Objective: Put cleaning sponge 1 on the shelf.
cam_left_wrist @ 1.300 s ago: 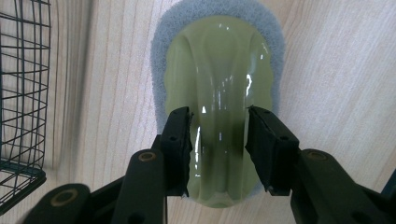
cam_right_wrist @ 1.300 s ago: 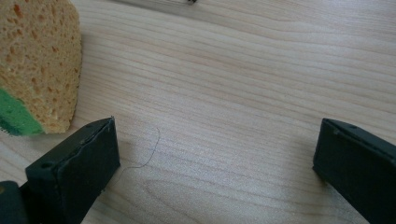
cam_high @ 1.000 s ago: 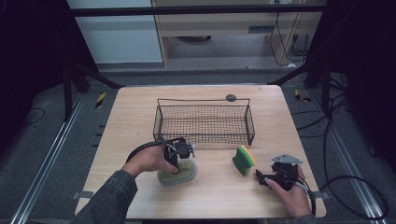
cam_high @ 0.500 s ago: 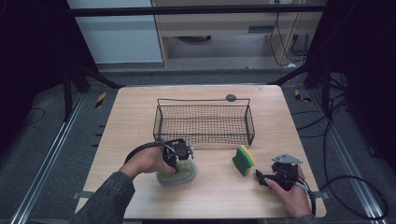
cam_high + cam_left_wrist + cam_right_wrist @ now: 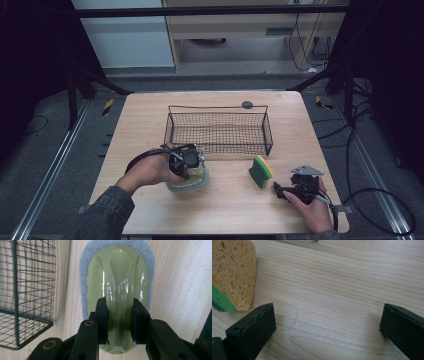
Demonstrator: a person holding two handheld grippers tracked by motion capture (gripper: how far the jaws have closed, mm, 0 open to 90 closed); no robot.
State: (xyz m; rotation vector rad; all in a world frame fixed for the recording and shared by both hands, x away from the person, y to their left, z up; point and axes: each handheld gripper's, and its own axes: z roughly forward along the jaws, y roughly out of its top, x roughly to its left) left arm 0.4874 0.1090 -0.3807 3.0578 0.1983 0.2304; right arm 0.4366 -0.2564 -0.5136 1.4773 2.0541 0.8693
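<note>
On the left, my left gripper (image 5: 192,162) is clamped on the raised green handle of the scrubber (image 5: 189,179), one jaw pressing each side of the grip. The jaws have just been closing, and the handle sits squarely between them. I take it by the narrow handle because the pad underneath is too wide and too soft to pinch. In the left gripper view the scrubber (image 5: 117,292) hangs pad-down over the table (image 5: 180,290), with the basket (image 5: 27,295) just beside it, so I judge a short carry over the near wall is what the hold is for. In the high view the basket (image 5: 218,131) stands mid-table, open side up, ready to take things dropped in from above. Farther right the sponge (image 5: 261,171) stands on edge on the bare table (image 5: 225,205), between the basket and my right hand. My right gripper (image 5: 279,190) rests low with its jaws spread wide and nothing between them; its own view has the sponge (image 5: 233,275) just beyond one jaw, which looks like waiting for its turn.
</note>
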